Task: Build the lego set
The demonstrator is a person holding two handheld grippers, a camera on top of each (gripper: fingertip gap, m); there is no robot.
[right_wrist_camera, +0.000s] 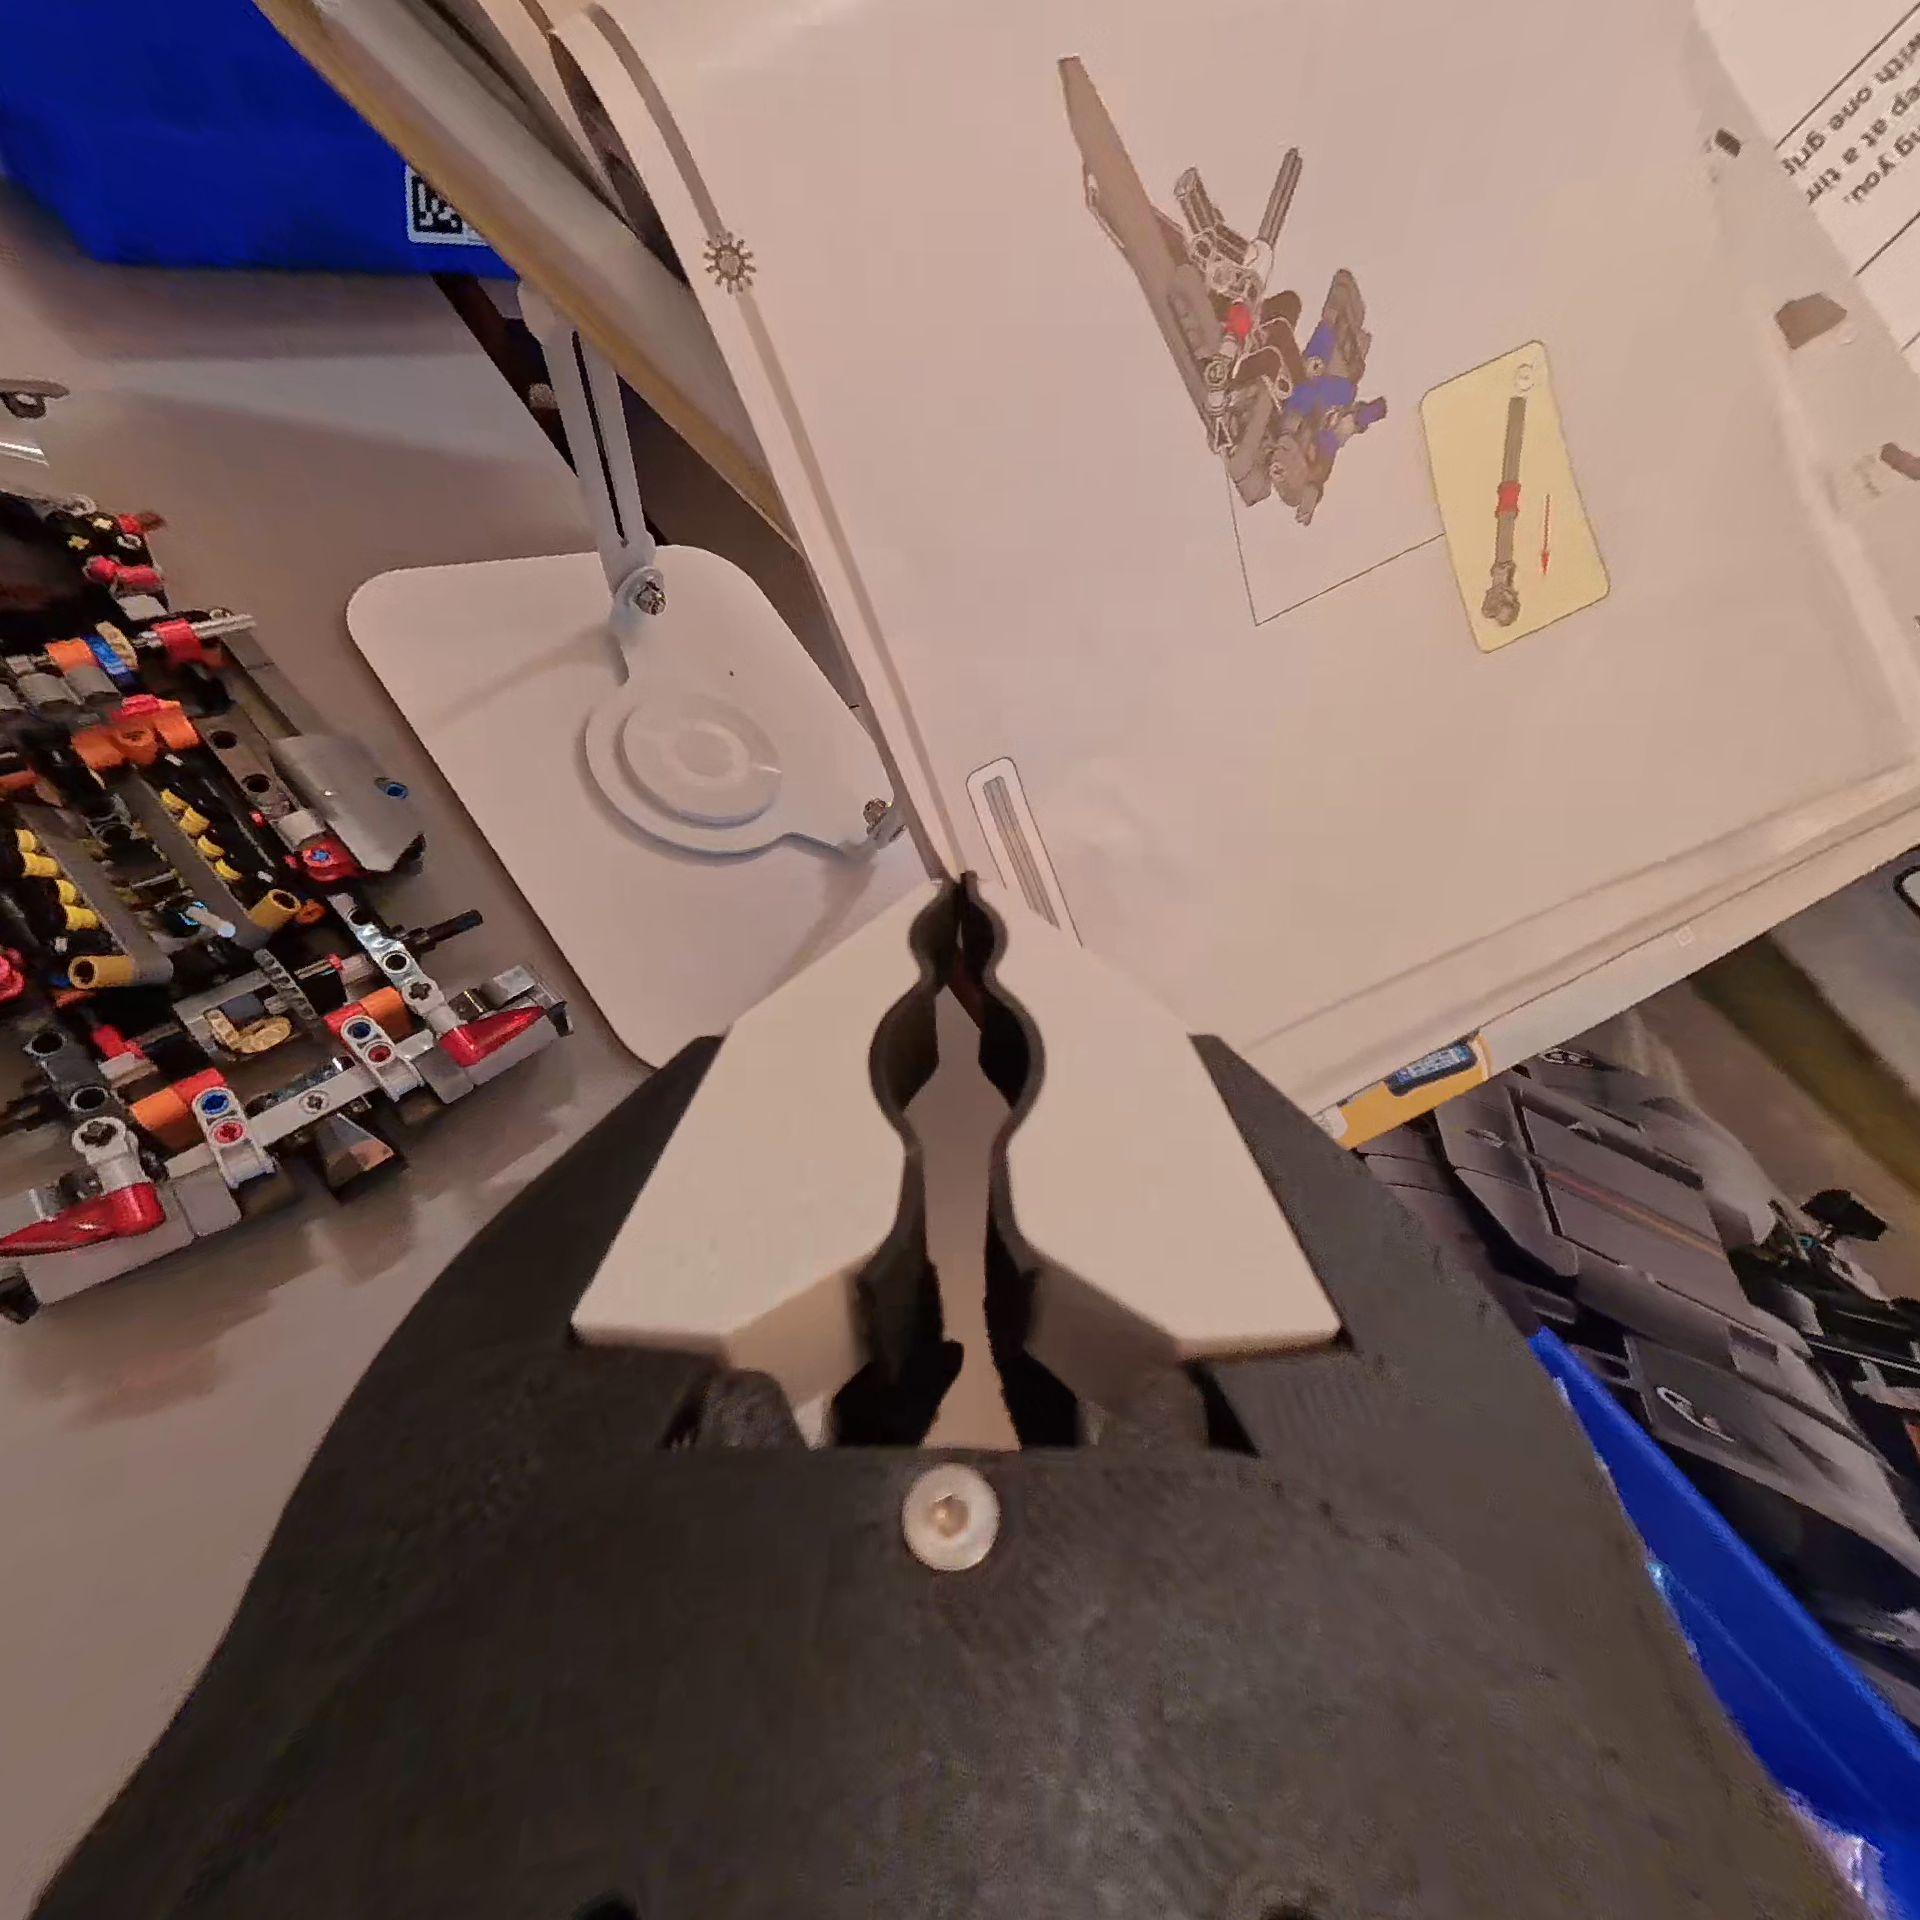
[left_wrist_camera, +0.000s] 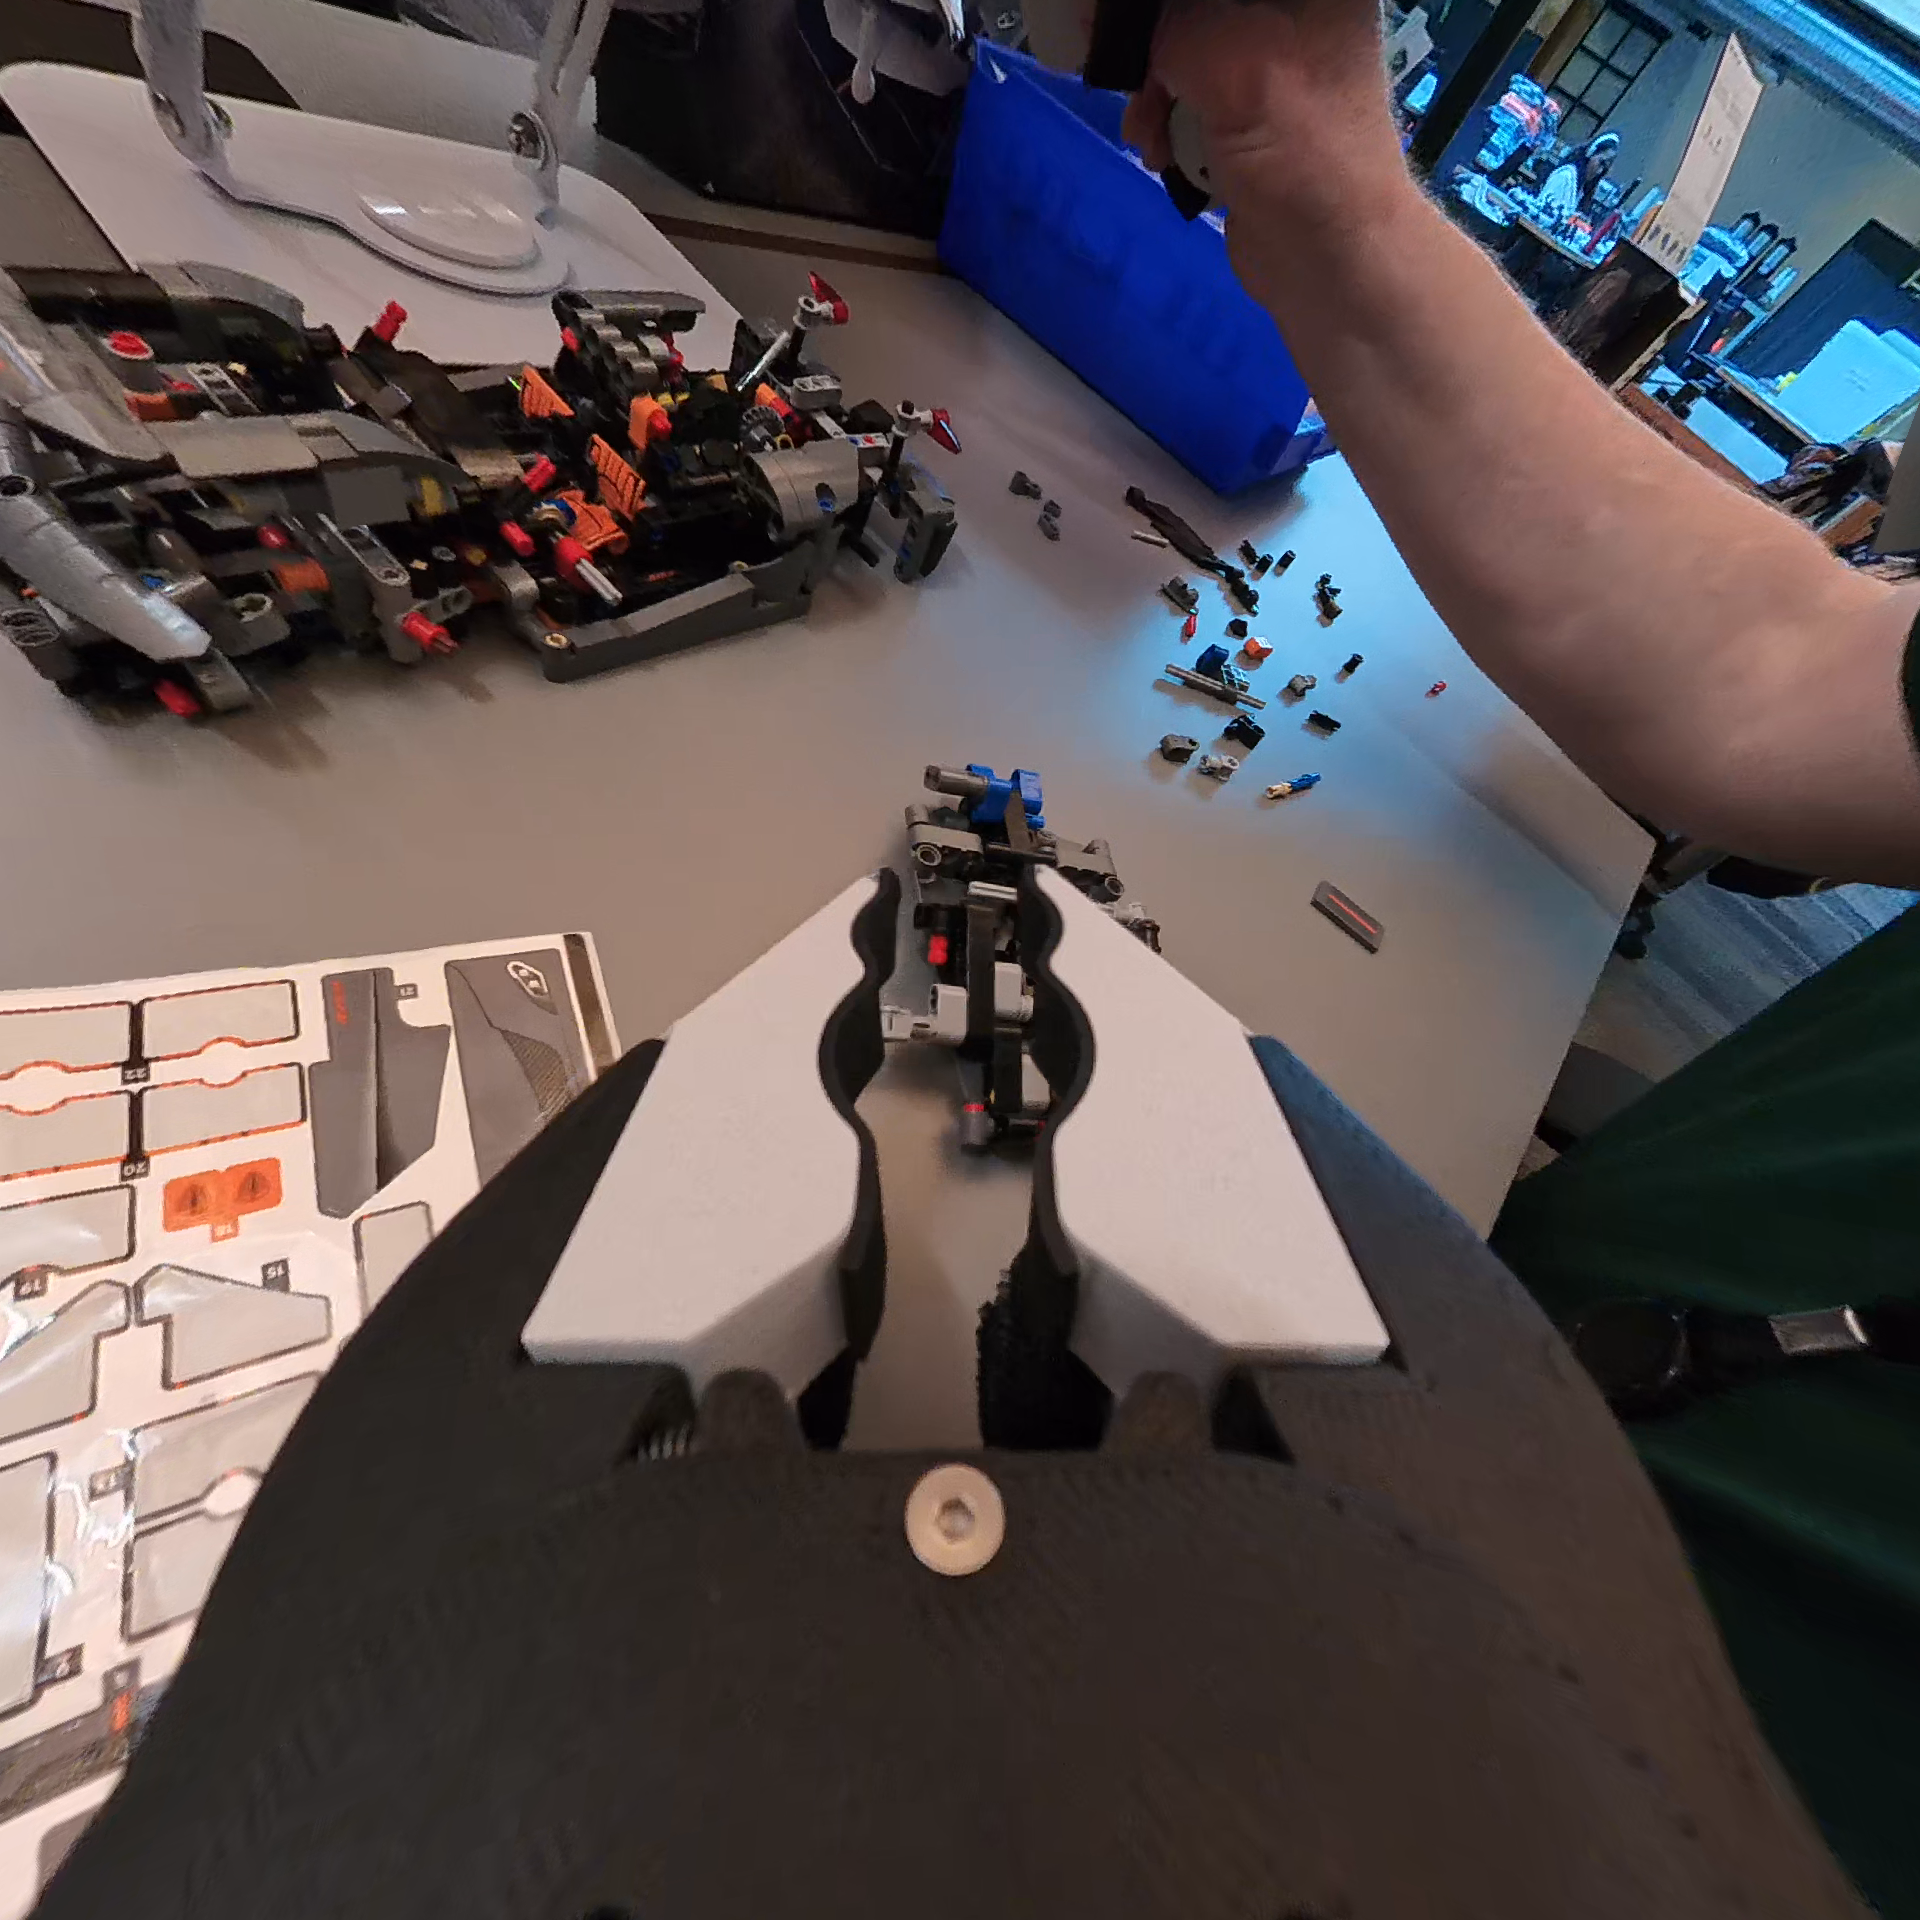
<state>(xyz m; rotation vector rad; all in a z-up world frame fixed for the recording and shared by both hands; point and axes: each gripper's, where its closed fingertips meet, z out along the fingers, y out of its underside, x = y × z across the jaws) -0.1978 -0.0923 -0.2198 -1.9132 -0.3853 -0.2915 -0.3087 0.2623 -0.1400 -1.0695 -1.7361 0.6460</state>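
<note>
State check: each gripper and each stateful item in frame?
left gripper: shut on small grey and blue lego subassembly, resting on the table
right gripper: jaws shut on white instruction booklet page edge
large dark lego car chassis: part-built, on grey table
loose small lego pieces: scattered, untouched

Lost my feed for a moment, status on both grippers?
Left gripper shut on sub-assembly, on table. Right gripper shut on manual page edge. Loose parts lie apart, nothing blocking.
</note>
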